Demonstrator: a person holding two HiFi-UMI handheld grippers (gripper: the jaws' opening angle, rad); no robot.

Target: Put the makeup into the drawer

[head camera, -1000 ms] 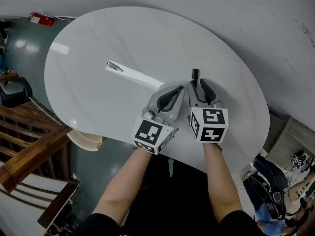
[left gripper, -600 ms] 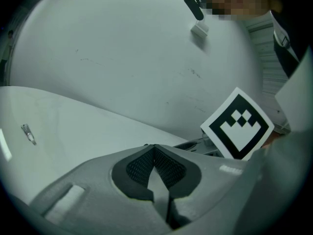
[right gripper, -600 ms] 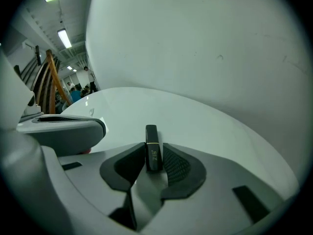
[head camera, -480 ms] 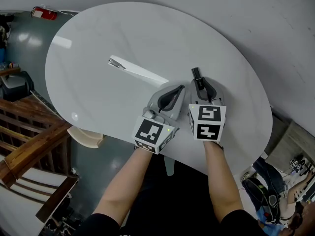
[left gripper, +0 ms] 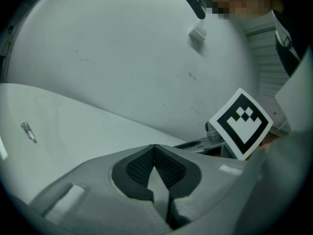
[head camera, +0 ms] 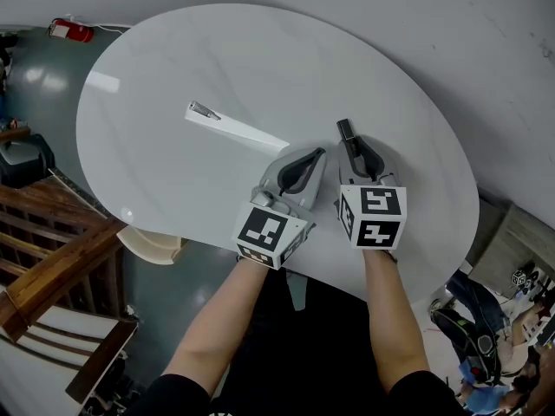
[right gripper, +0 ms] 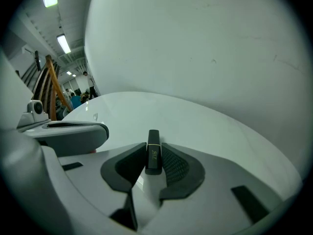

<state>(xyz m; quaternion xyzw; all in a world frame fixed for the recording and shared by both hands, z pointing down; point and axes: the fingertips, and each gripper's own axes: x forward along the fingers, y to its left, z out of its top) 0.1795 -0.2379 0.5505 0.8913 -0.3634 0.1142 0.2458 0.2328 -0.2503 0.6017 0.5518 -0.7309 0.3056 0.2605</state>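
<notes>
A slim black makeup stick (right gripper: 153, 148) stands between the pads of my right gripper (right gripper: 152, 166). Both pads press its sides as the jaws are closing. In the head view the stick (head camera: 345, 131) pokes out ahead of the right gripper (head camera: 355, 152) over the white table (head camera: 260, 59). My left gripper (head camera: 319, 154) sits just to its left, shut with nothing between its pads (left gripper: 166, 168). A long narrow white drawer (head camera: 238, 131) with a small metal pull (head camera: 204, 111) runs left from the left gripper. The pull (left gripper: 28, 131) also shows in the left gripper view.
The table is oval and stands against a pale wall (head camera: 486, 50). A wooden railing (head camera: 52, 258) and a beige seat (head camera: 152, 245) lie below the table's left edge. A red object (head camera: 71, 31) sits on the floor at the far left. Bags (head camera: 473, 336) lie at the lower right.
The right jaws have narrowed from wide apart to pressing on the black stick. Both hands have stayed almost where they were.
</notes>
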